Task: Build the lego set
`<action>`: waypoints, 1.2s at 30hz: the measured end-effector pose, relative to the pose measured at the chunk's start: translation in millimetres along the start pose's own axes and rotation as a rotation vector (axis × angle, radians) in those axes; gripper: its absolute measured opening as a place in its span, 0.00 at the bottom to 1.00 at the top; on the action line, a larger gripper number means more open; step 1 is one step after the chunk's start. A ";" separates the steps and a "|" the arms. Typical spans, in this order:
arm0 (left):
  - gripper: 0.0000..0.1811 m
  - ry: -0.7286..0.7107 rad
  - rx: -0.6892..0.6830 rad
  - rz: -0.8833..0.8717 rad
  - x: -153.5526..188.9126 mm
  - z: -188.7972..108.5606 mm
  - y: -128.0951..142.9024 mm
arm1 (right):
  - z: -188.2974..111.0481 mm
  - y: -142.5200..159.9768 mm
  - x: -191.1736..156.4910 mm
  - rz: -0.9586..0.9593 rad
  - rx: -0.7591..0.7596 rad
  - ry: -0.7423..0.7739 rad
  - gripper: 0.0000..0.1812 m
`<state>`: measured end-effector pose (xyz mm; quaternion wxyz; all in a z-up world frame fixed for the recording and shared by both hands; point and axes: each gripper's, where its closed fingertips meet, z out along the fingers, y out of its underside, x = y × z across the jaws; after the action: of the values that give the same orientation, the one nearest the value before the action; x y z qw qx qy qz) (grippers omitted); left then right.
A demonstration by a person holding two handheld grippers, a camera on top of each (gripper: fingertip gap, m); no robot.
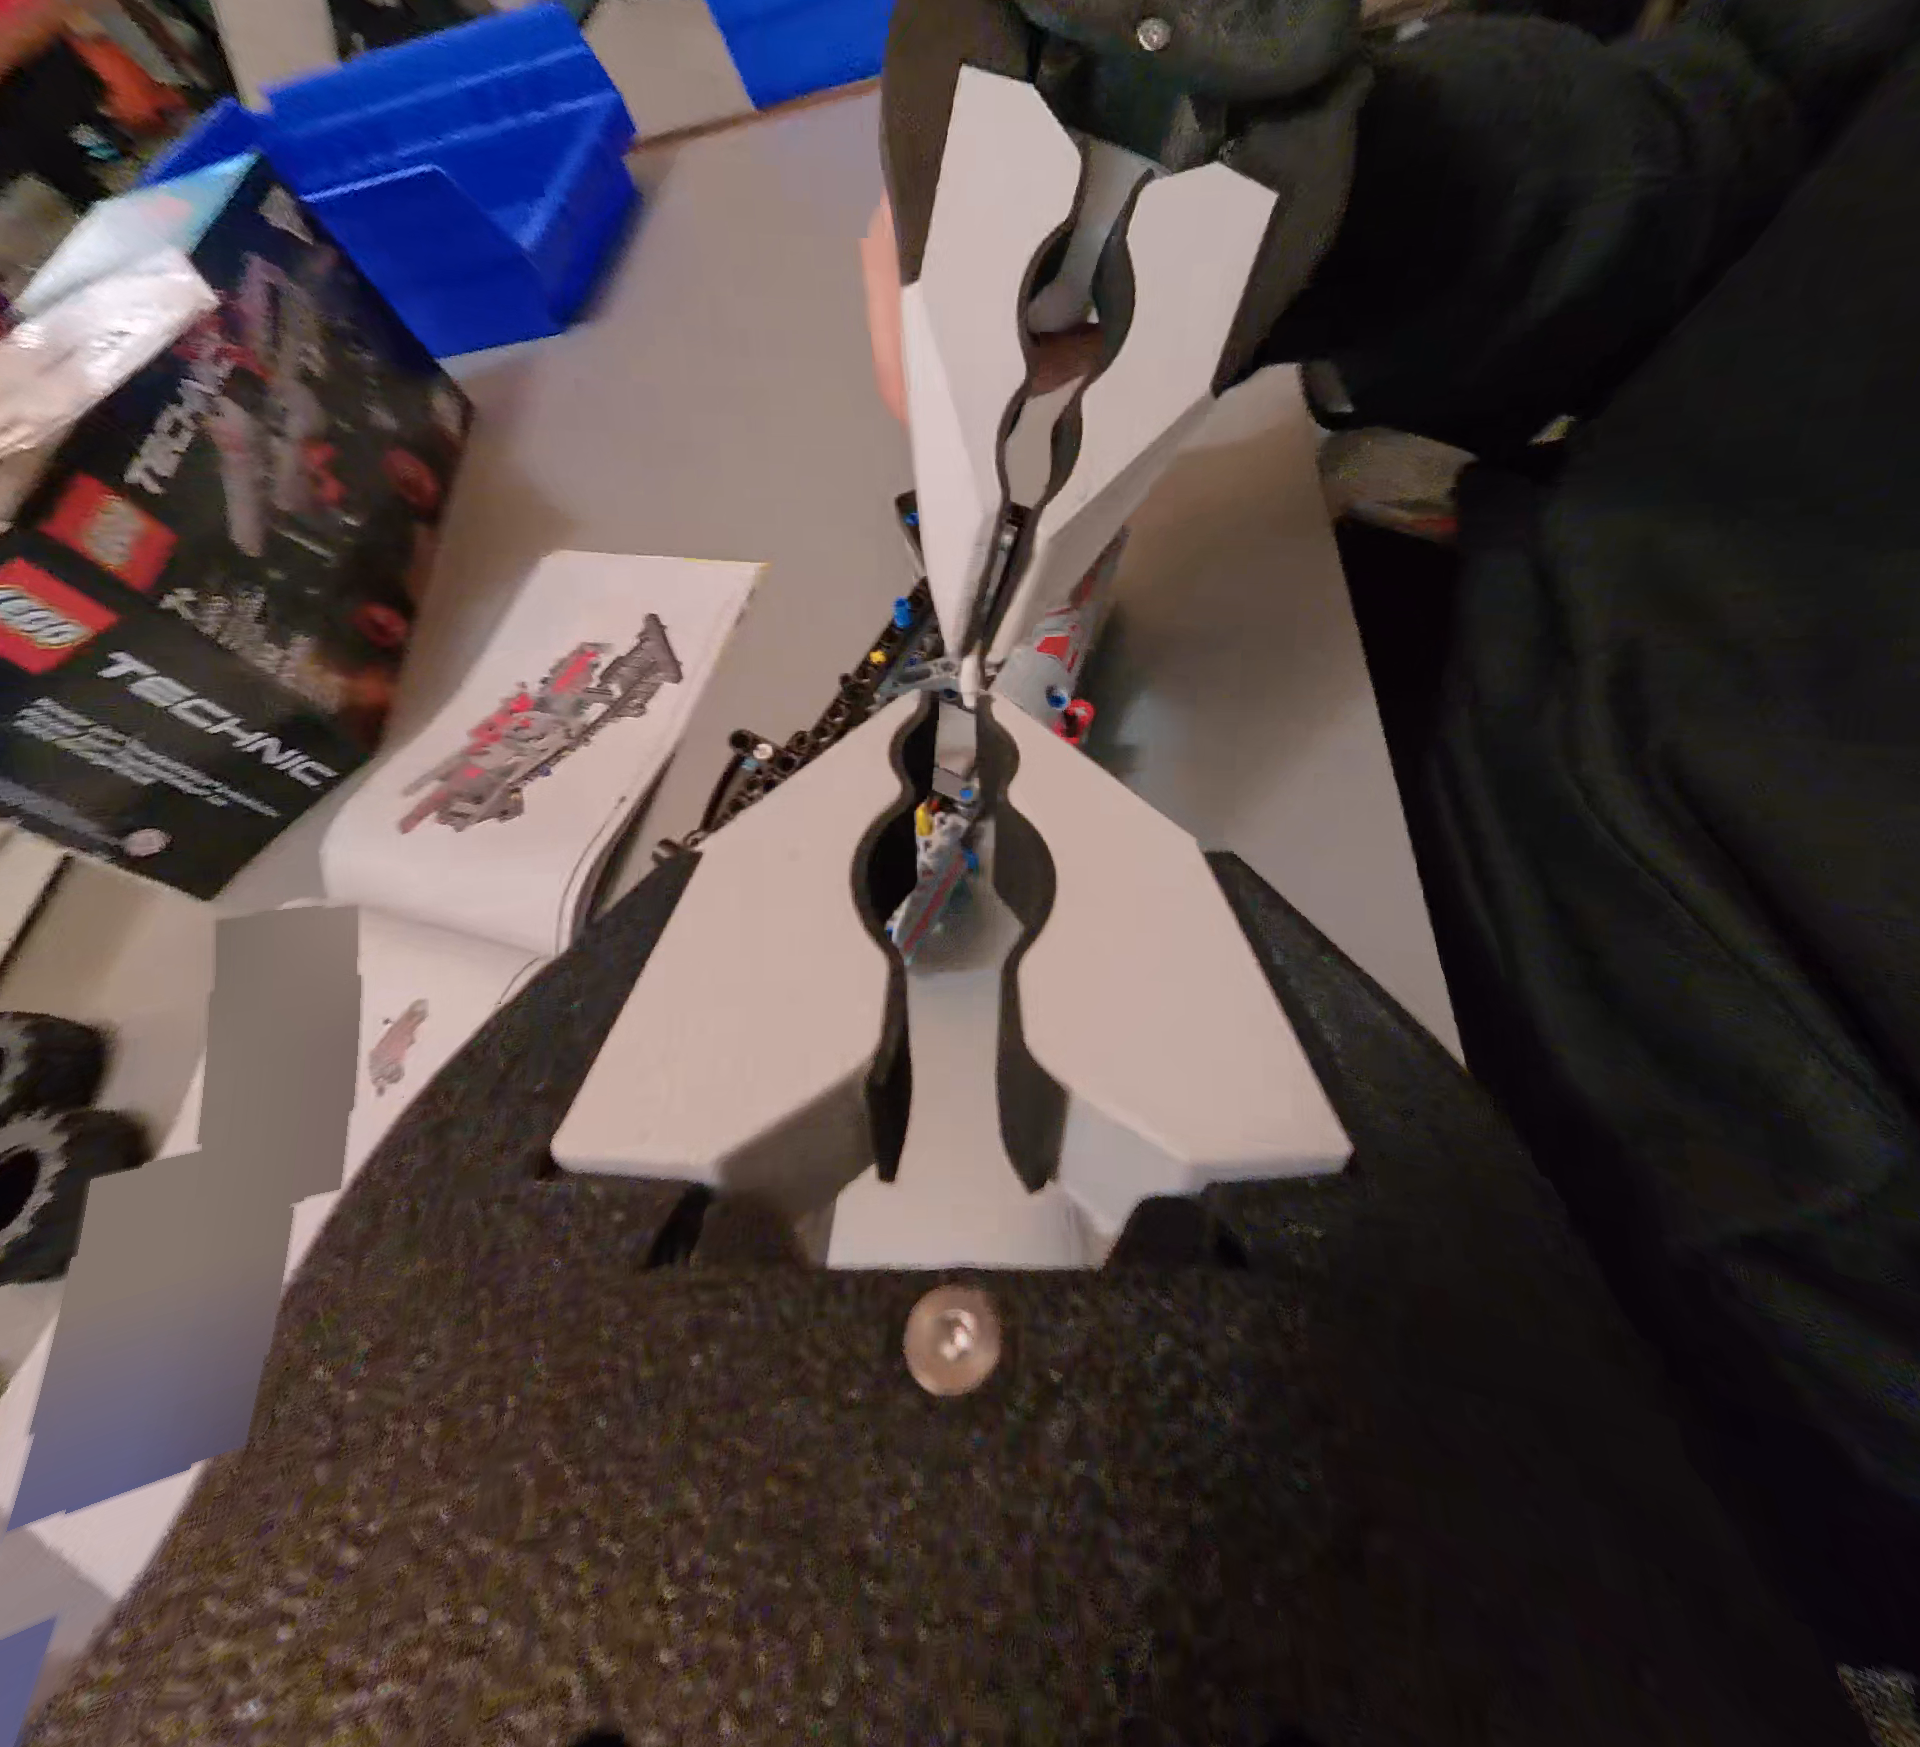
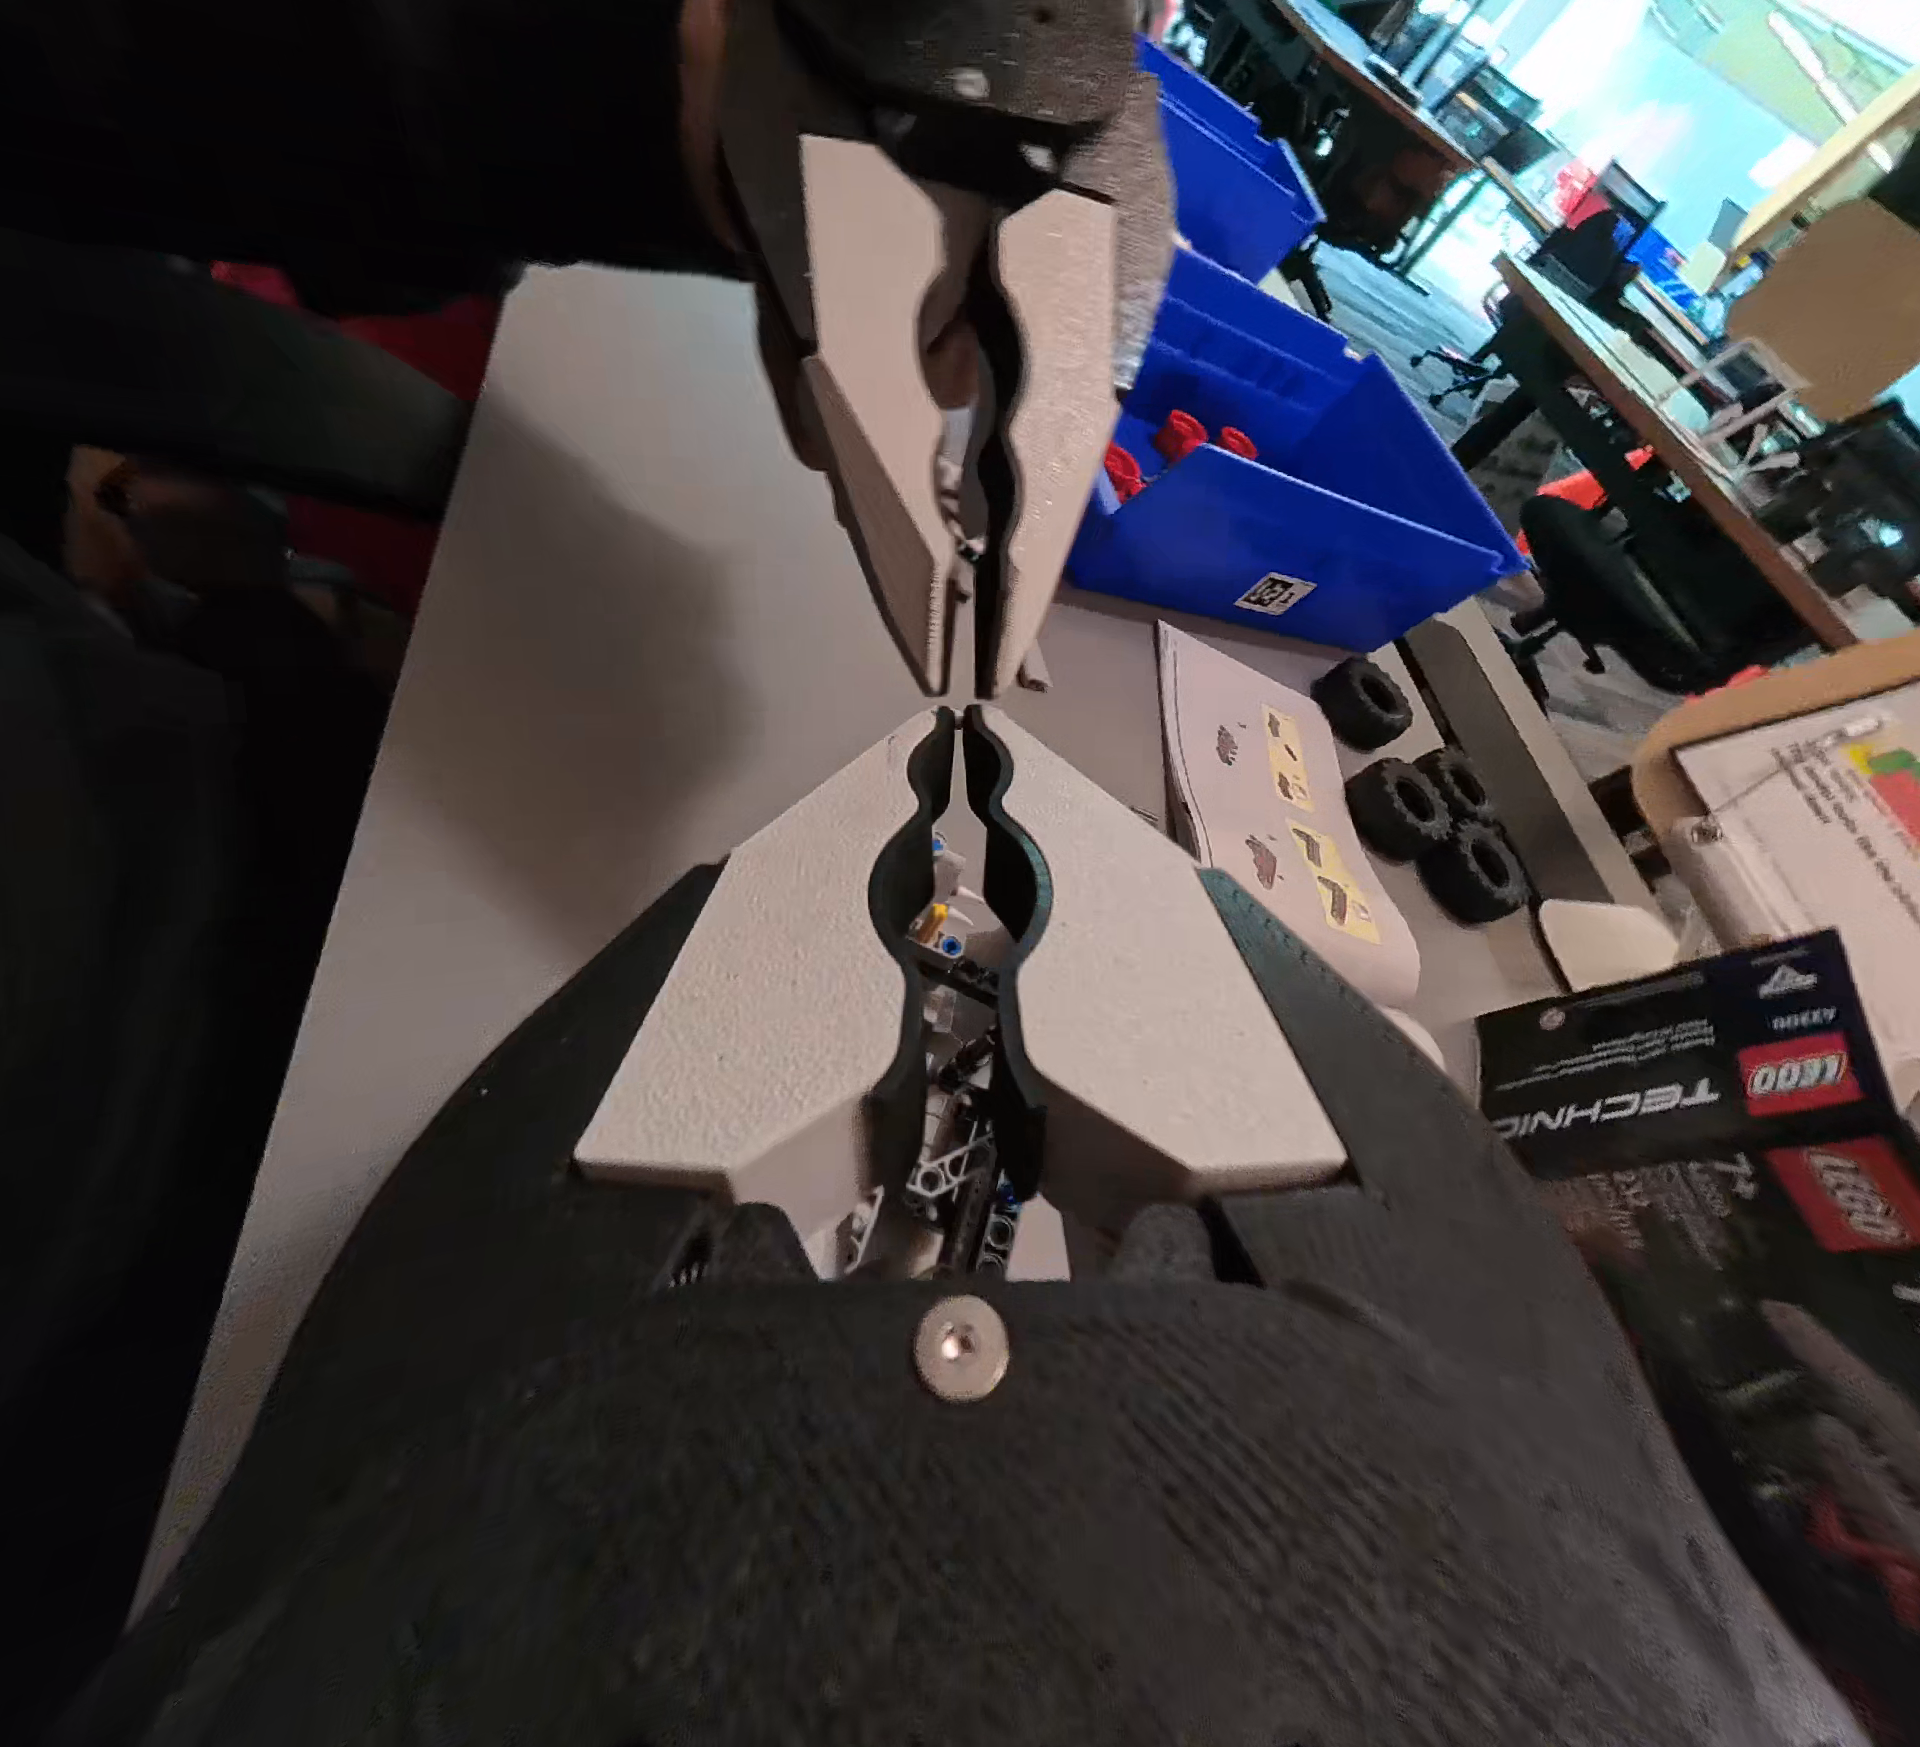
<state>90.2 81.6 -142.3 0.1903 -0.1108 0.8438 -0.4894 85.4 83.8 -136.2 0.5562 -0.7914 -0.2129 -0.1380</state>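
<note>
Left wrist view: my left gripper (image 1: 961,710) and right gripper (image 1: 971,658) met tip to tip above the half-built Technic model (image 1: 831,721) lying on the table (image 1: 644,409) beside the instruction booklet (image 1: 582,710). Both pairs of fingers stood nearly closed; whether either pinched a small piece, I couldn't tell. Advice: keep tips aligned, press slowly.

Printed writing: box (image 1: 208,617), bin sticker (image 2: 1274,594).
</note>
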 end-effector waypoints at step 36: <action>0.01 0.396 0.065 -0.148 24.9 -3.3 1.9 | 4.4 -11.8 -20.1 -0.055 0.156 -0.149 0.00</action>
<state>66.3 75.9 -147.8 -0.0125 -0.0679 0.8381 -0.5411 62.1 87.7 -137.2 0.5947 -0.7476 -0.2854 -0.0772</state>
